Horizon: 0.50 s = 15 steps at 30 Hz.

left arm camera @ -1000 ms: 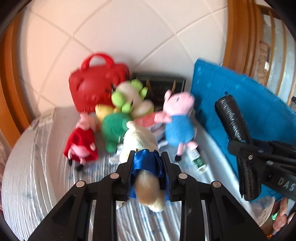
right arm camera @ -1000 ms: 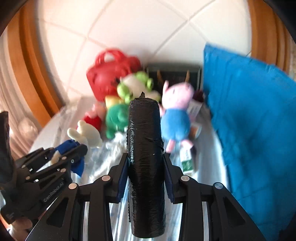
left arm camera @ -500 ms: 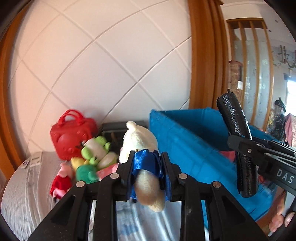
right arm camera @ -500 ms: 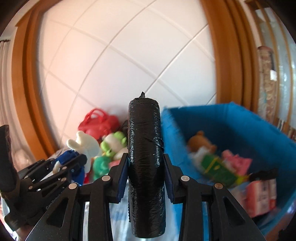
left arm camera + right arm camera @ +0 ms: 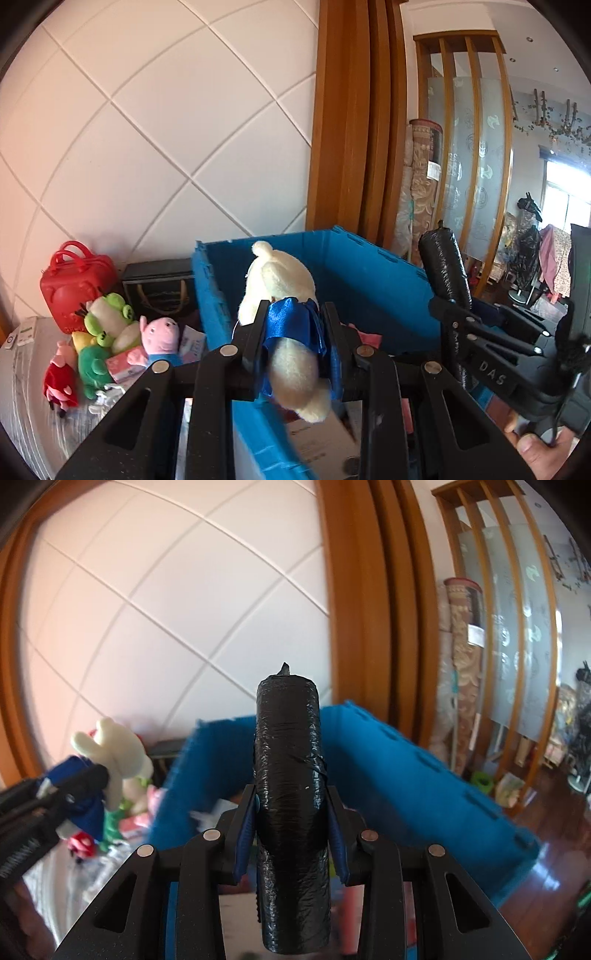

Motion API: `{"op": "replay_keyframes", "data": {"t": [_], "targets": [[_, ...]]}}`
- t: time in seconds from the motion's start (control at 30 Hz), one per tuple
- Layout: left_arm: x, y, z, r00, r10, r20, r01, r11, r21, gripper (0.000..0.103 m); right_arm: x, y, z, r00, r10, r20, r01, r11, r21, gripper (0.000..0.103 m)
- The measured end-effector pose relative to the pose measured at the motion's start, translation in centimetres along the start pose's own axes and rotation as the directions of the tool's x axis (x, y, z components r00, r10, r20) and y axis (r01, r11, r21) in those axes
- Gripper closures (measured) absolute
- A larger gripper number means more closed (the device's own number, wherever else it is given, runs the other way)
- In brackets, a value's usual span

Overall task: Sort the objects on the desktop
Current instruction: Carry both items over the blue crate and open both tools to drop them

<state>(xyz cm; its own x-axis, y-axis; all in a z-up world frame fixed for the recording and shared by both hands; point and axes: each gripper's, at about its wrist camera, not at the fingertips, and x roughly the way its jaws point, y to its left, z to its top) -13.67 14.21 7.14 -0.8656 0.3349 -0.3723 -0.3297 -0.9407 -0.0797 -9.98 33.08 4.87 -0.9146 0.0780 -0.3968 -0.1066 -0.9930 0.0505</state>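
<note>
Both grippers have swung right from the toy pile to the blue crate (image 5: pixel 369 273): left gripper (image 5: pixel 295 341) clamps the cream plush (image 5: pixel 280 284) above its near-left wall, right gripper (image 5: pixel 291 812) clamps the black roll (image 5: pixel 290 775) above it.

My work surface (image 5: pixel 26 413) is covered in grey ribbed cloth. Resting on it: red bag (image 5: pixel 75 282), plush toys (image 5: pixel 107 334), black box (image 5: pixel 162 286).

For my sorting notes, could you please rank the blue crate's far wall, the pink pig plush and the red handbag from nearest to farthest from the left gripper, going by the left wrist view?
1. Pink pig plush, on the table left of the left gripper.
2. Blue crate's far wall, straight ahead, behind the held plush.
3. Red handbag, far left against the wall.
</note>
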Motion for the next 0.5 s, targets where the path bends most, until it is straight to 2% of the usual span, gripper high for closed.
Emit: {"op": "replay_keyframes", "data": {"t": [0.23,0.5], "targets": [[3.8,-5.5,-0.3,0.995,0.026,-0.092,-0.022,0.999,0.044,0.077,2.7,-5.8,-1.2,0.998,-0.001,-0.061,0.002,1.0,0.009,0.069],[6.2,-8.5,-1.0,0.986,0.046,-0.159,-0.035,0.997,0.073,0.077,4.6,-8.2,-2.0,0.993,0.02,-0.114,-0.019,1.0,0.011,0.069]]}}
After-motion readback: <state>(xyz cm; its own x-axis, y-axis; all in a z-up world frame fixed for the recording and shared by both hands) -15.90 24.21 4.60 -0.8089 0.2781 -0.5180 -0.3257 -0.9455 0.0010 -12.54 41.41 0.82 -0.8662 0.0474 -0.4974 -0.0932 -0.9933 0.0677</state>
